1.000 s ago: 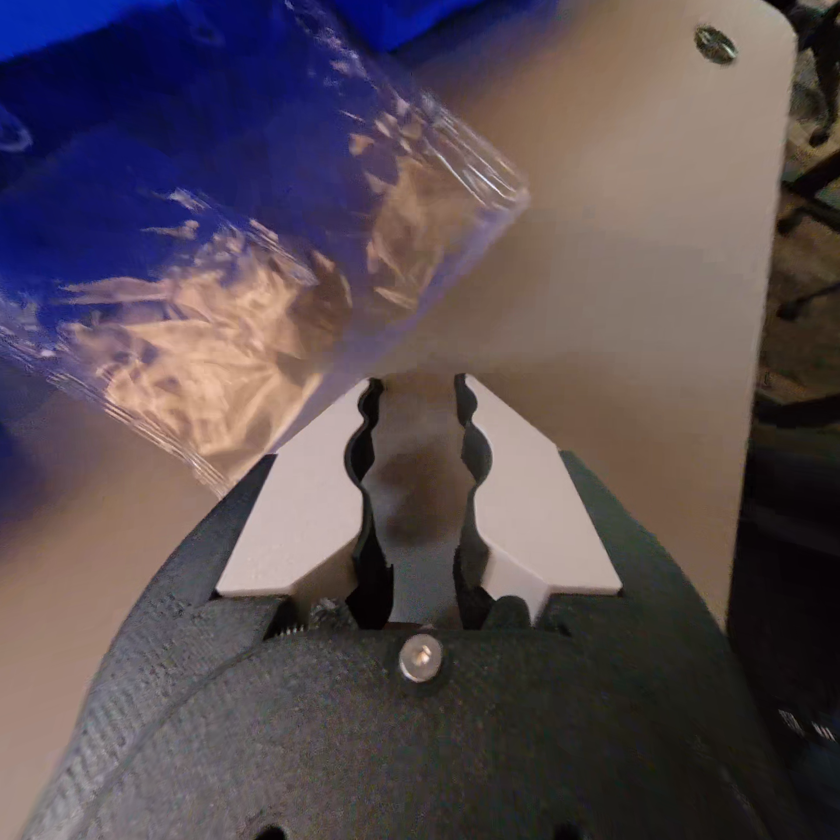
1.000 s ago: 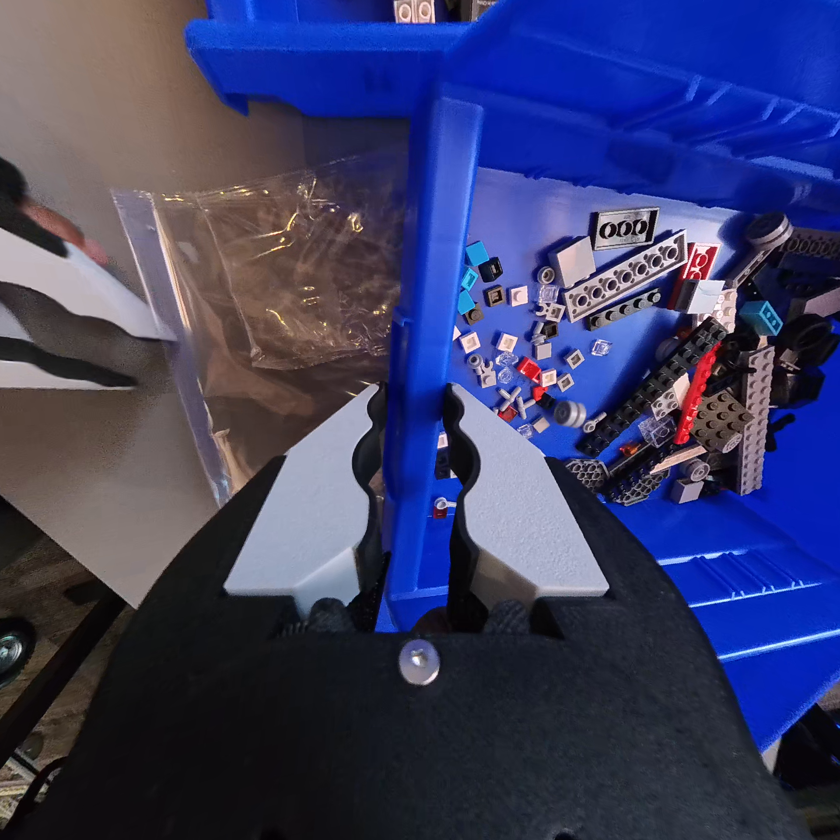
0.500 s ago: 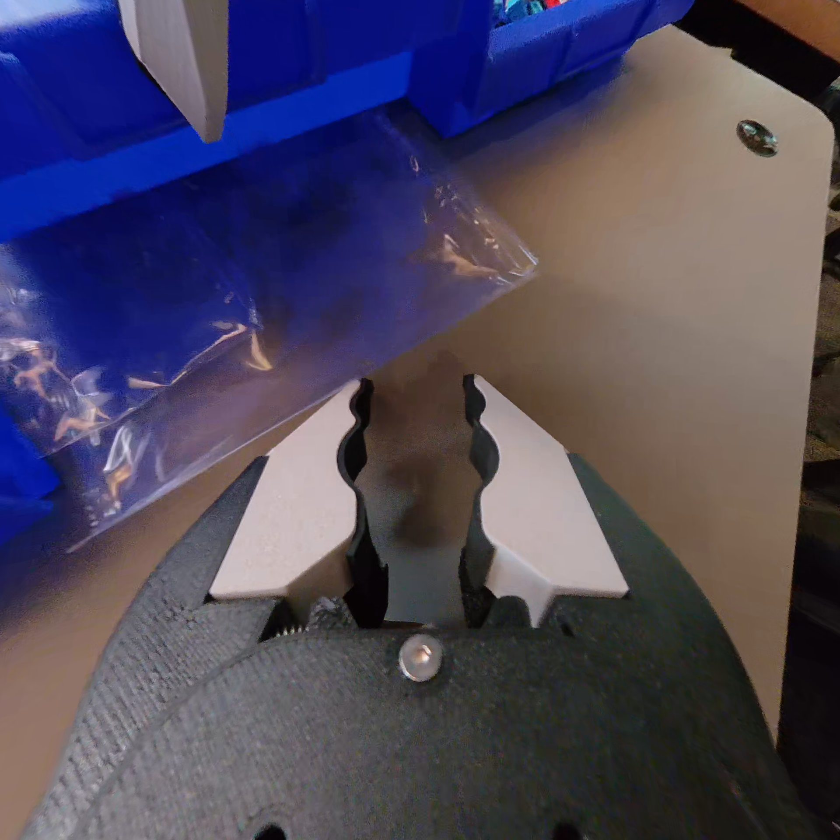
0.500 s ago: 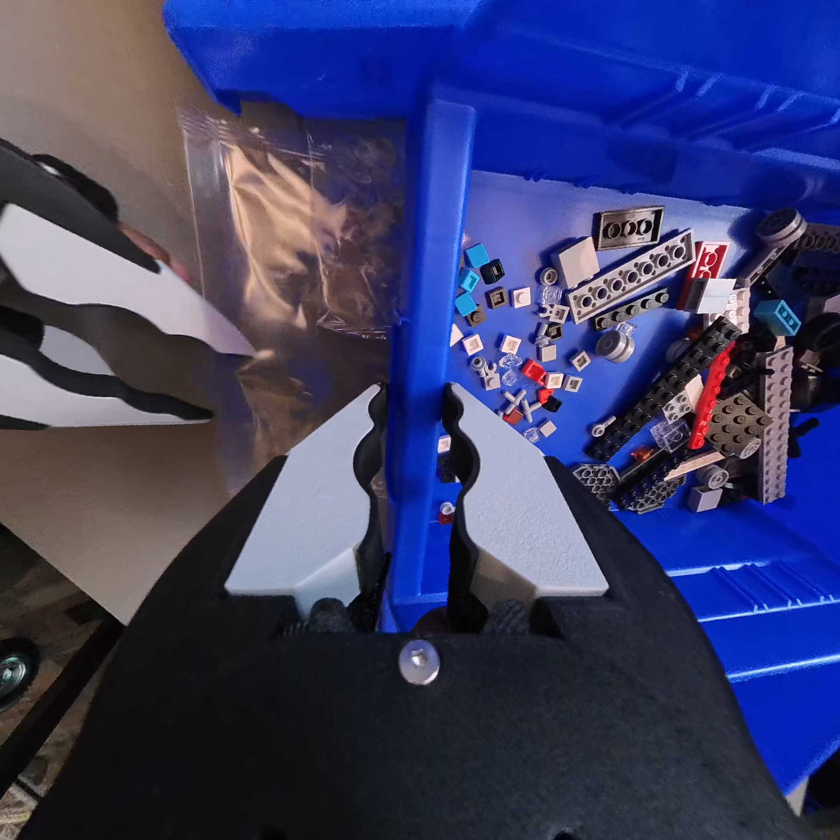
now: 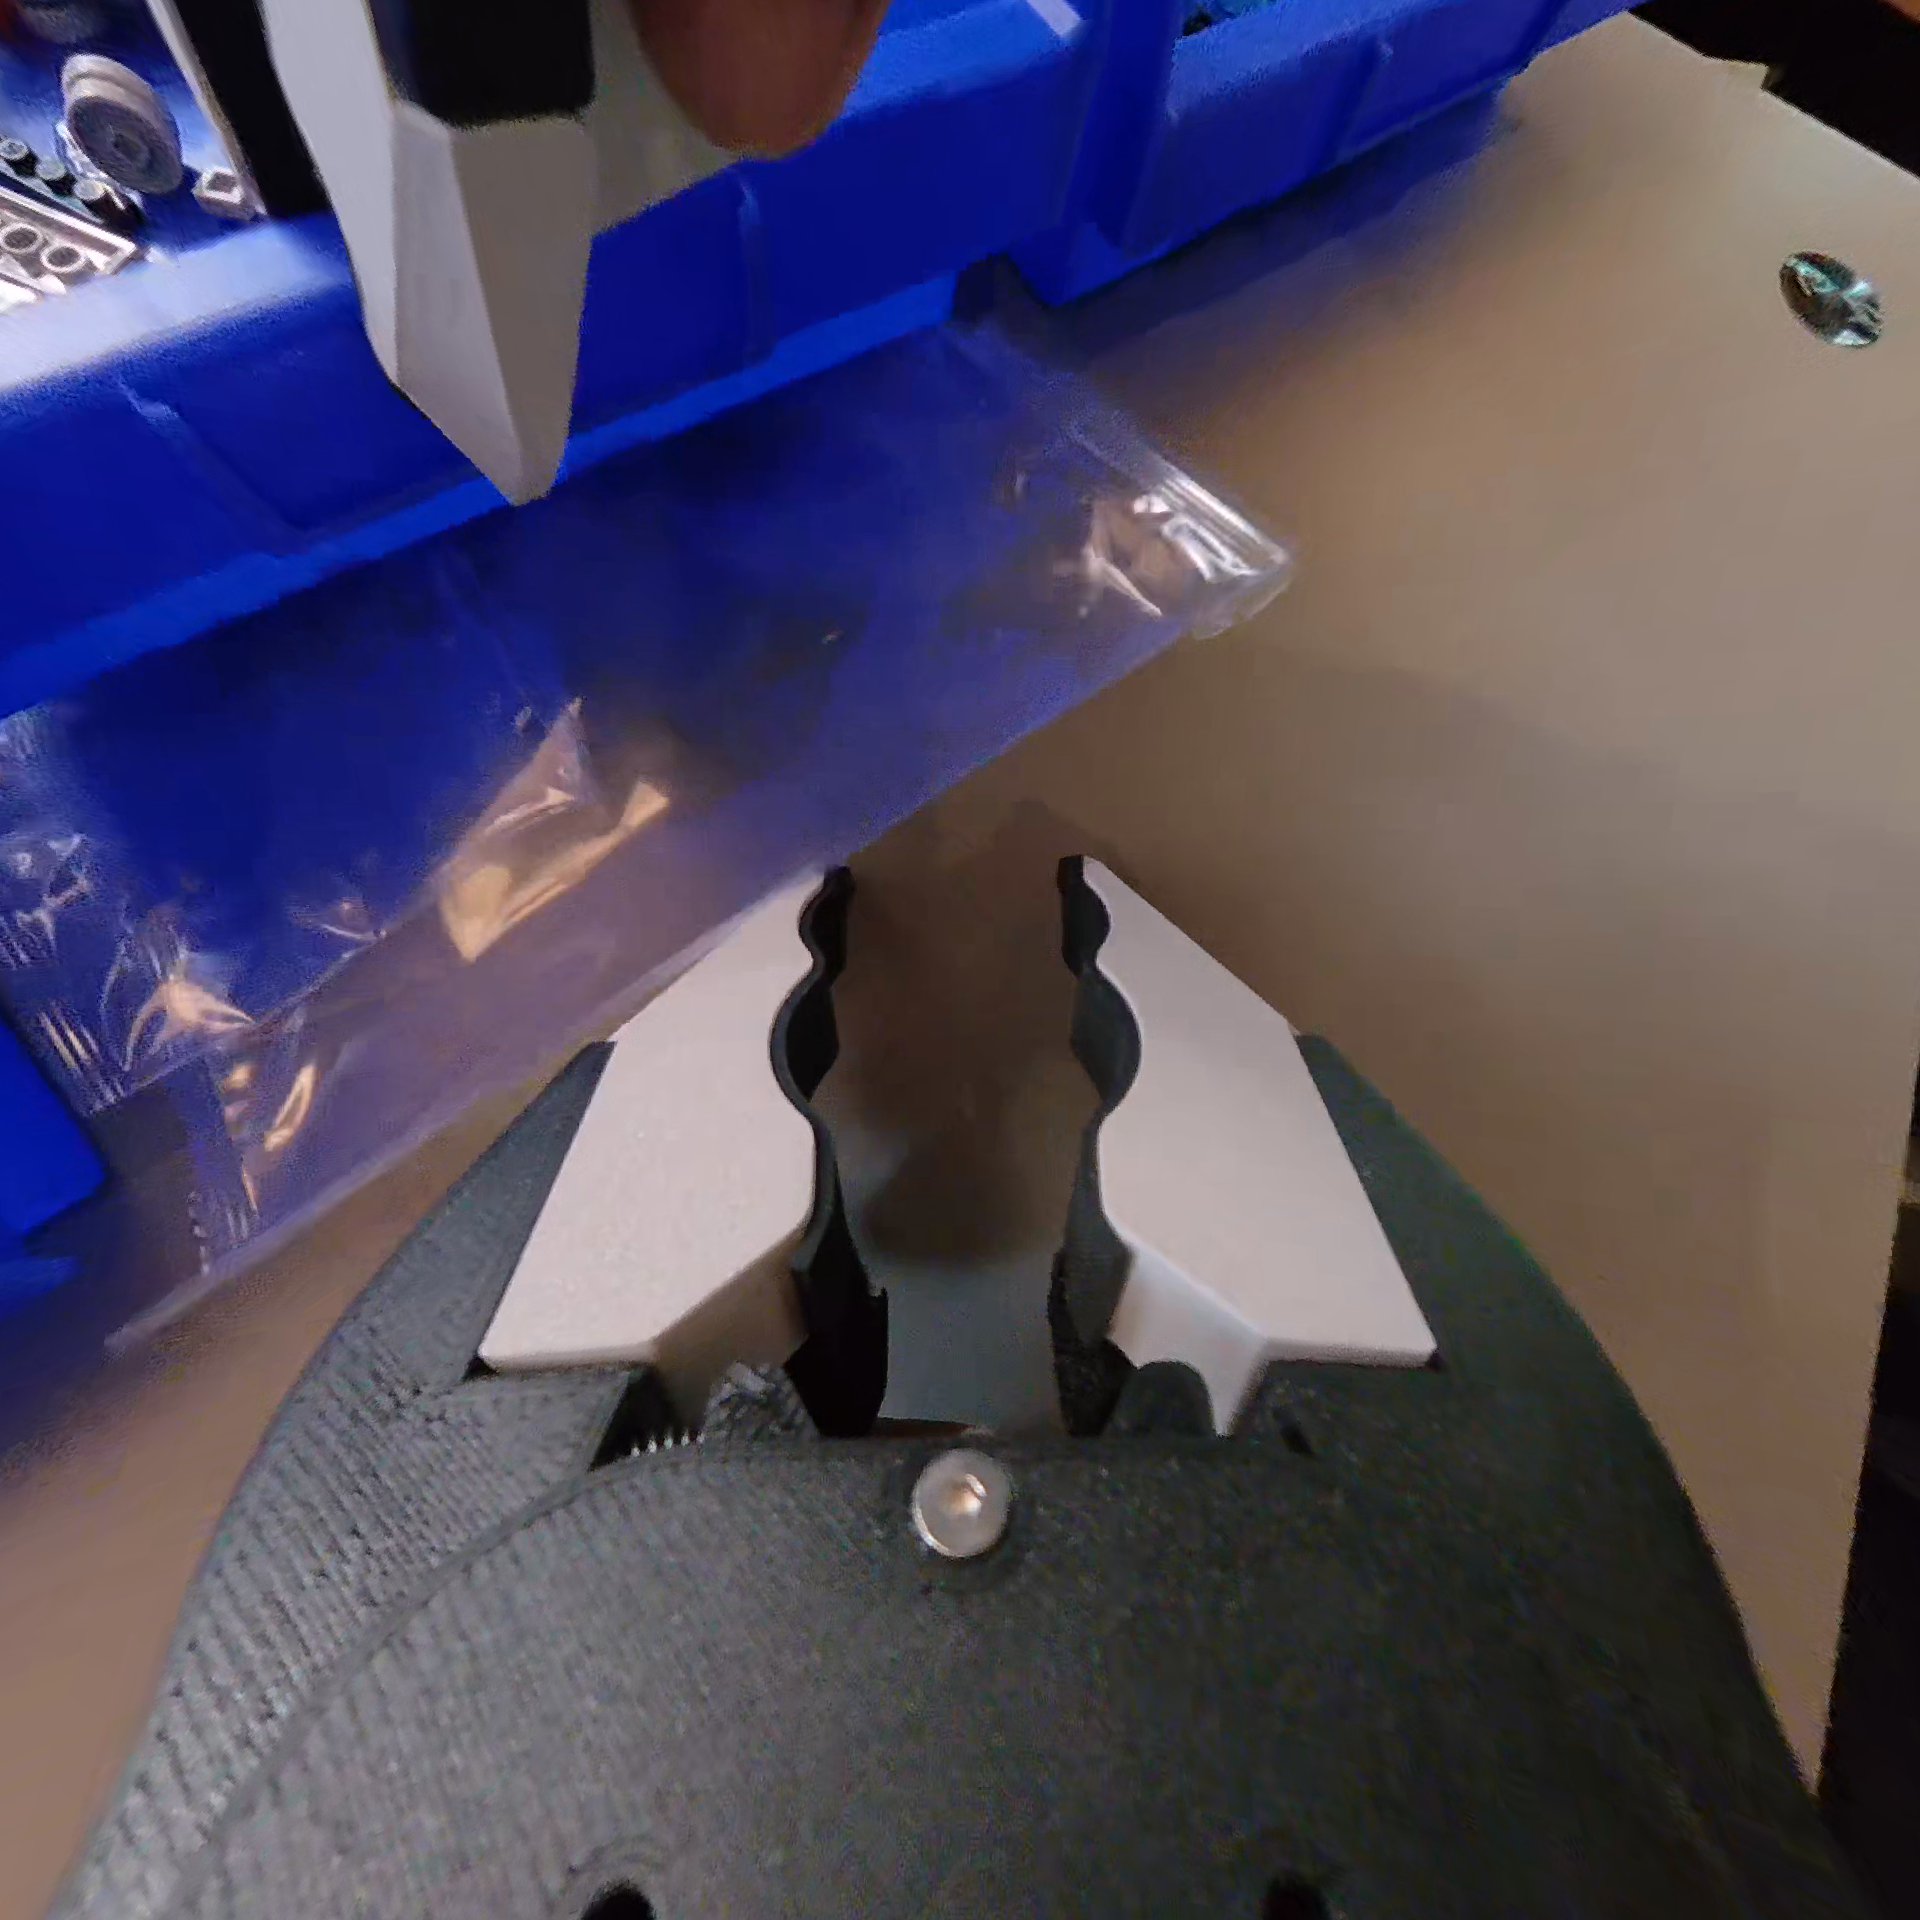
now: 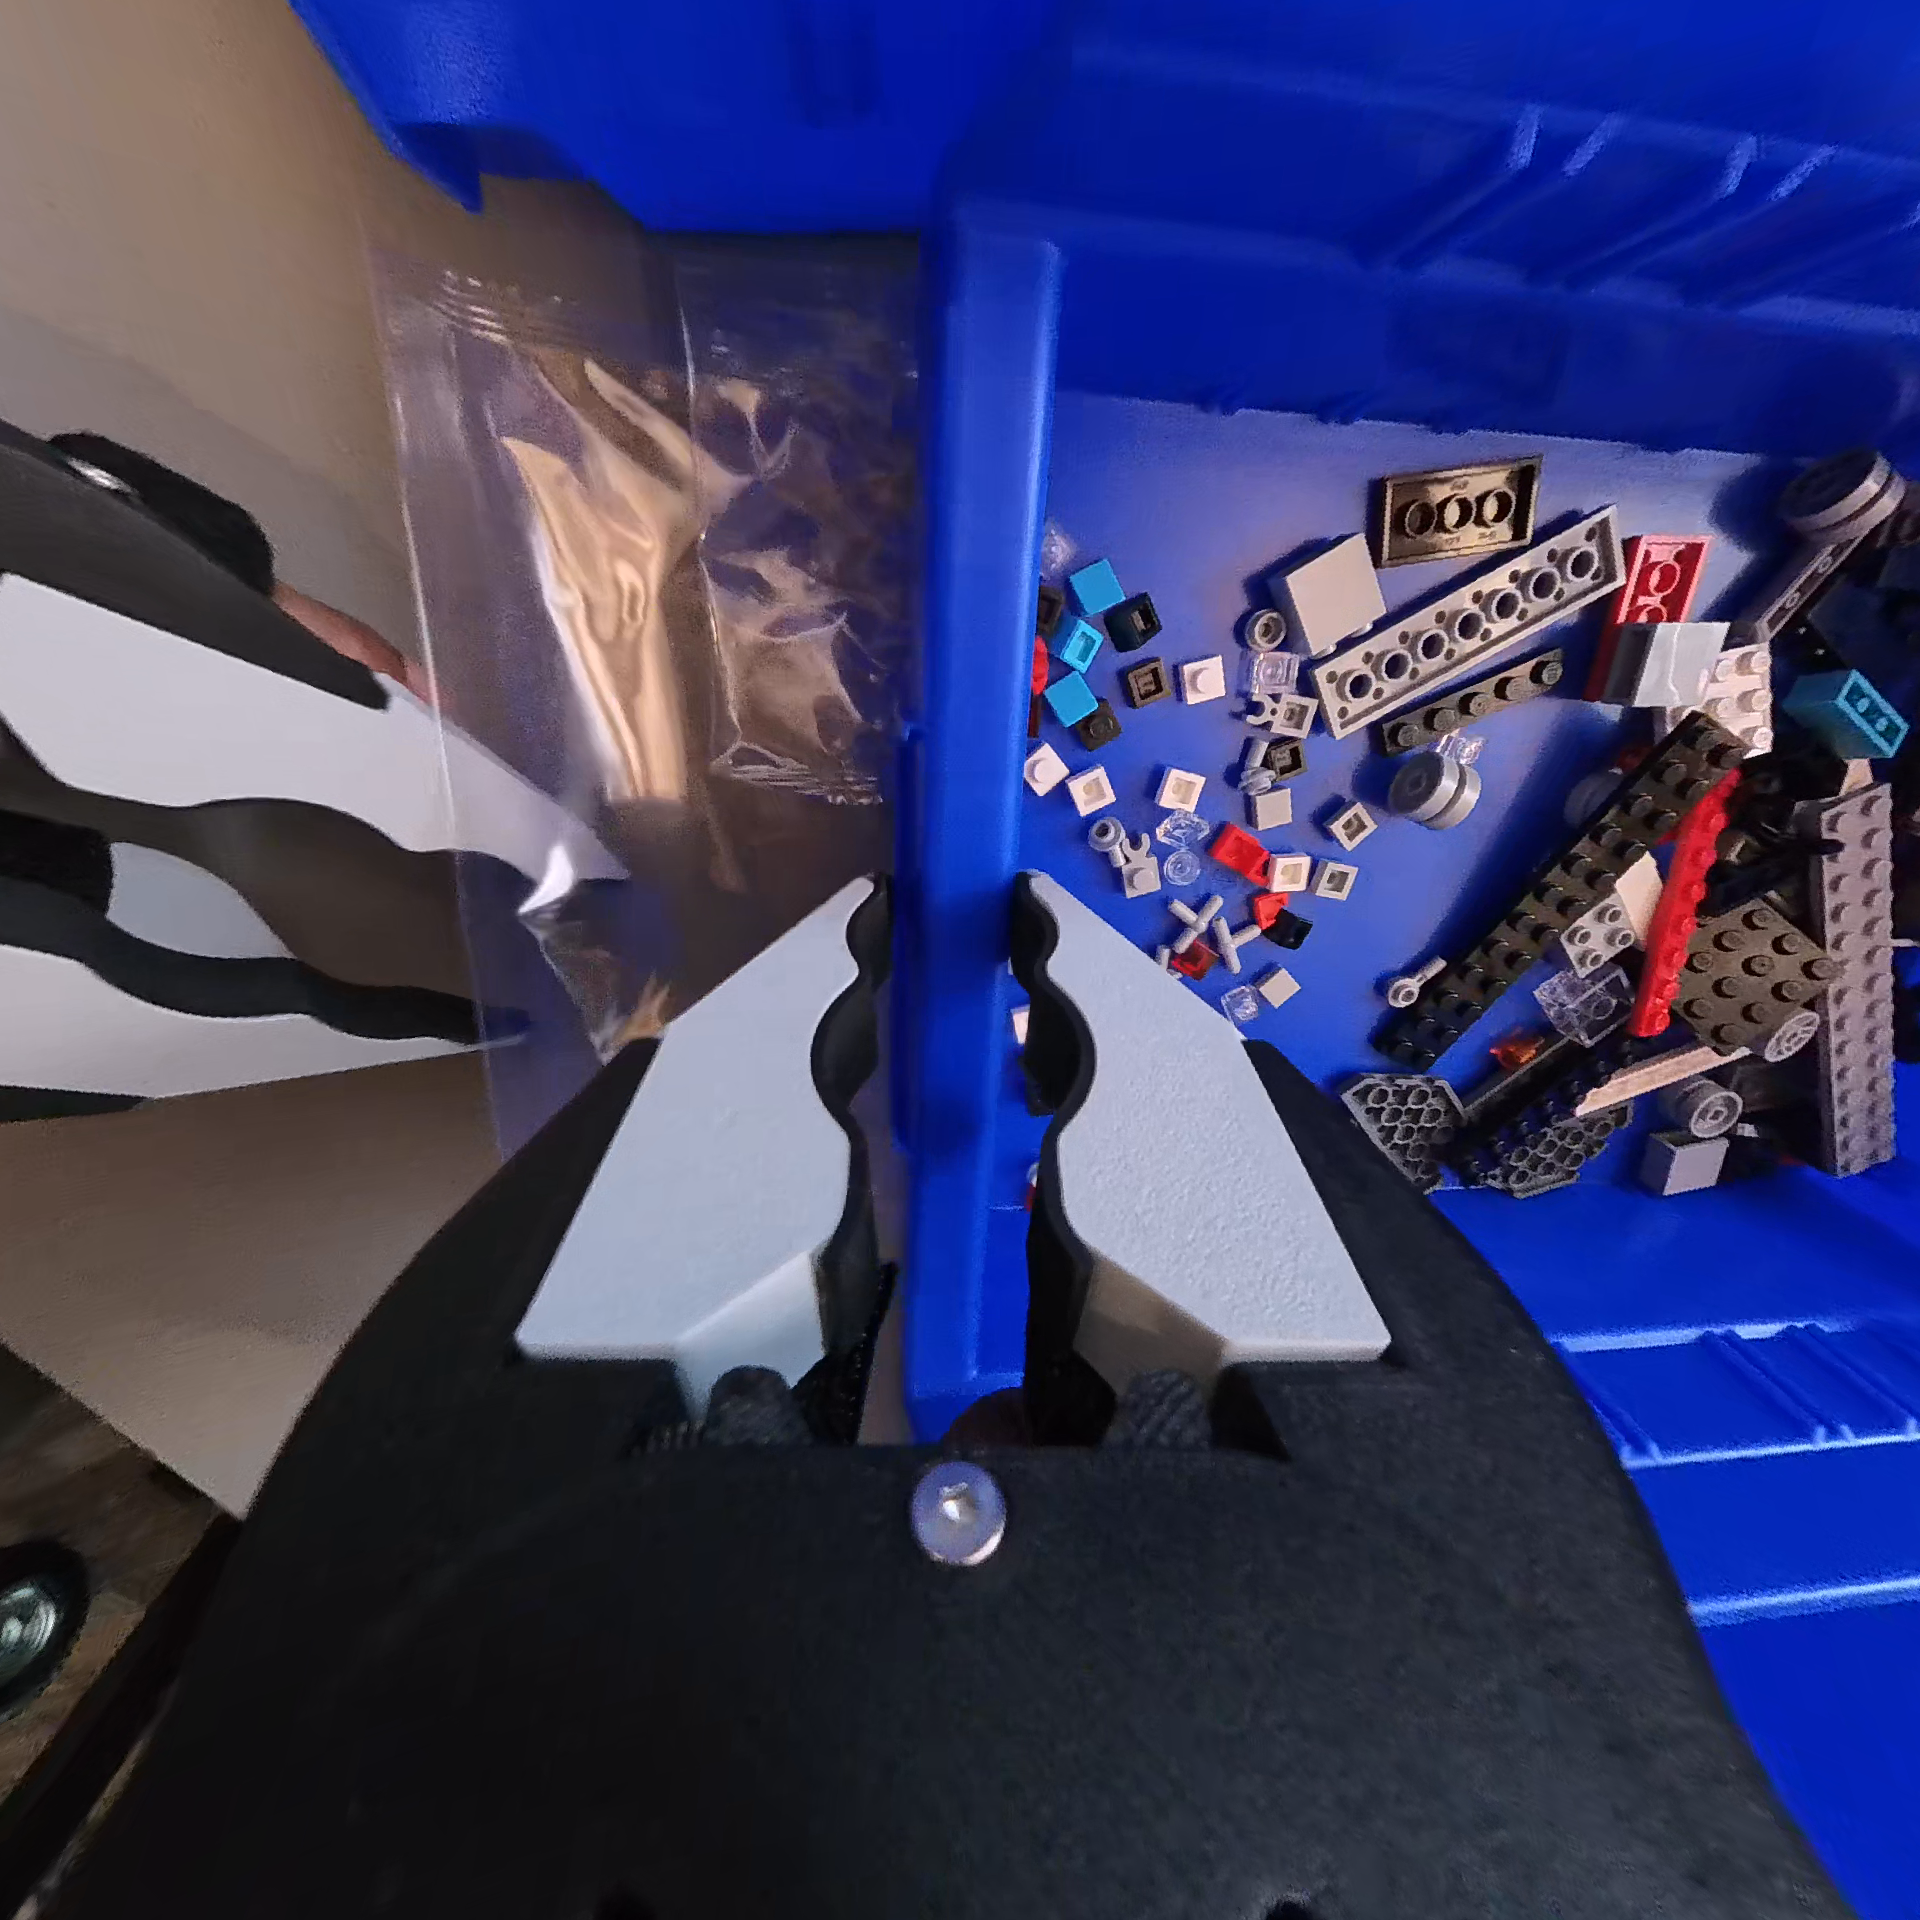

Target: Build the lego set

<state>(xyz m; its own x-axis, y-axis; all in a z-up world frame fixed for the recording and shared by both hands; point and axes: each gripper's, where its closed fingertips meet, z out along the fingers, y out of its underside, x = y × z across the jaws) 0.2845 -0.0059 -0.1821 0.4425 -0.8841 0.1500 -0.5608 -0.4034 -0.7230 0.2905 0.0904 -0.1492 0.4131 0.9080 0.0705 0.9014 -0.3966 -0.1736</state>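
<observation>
A blue plastic bin (image 6: 1455, 343) holds several loose lego pieces (image 6: 1475, 821) in grey, black, red, white and teal. My right gripper (image 6: 951, 894) is shut on the bin's upright side wall (image 6: 966, 623). It also shows in the left wrist view (image 5: 468, 260), at the bin's rim. A clear, crumpled plastic bag (image 5: 623, 727) lies on the table against the bin, and it shows in the right wrist view too (image 6: 675, 644). My left gripper (image 5: 945, 873) is open with nothing between its fingers. The bag's edge overlaps its left finger (image 5: 686, 1122).
The beige table top (image 5: 1507, 935) runs to the right, with a metal screw (image 5: 1829, 296) near its rounded corner and a dark drop beyond the edge. A second blue bin (image 5: 1299, 135) stands next to the first. A fingertip (image 5: 758, 73) shows by the right gripper. The metal screw (image 5: 1829, 296) lies some 30 centimeters from my left tips, 35 centimeters from my right tips.
My left gripper has moved up to the bag's edge, and the bin has come into its view. The bag has shifted. My right gripper stays shut on the bin wall.
</observation>
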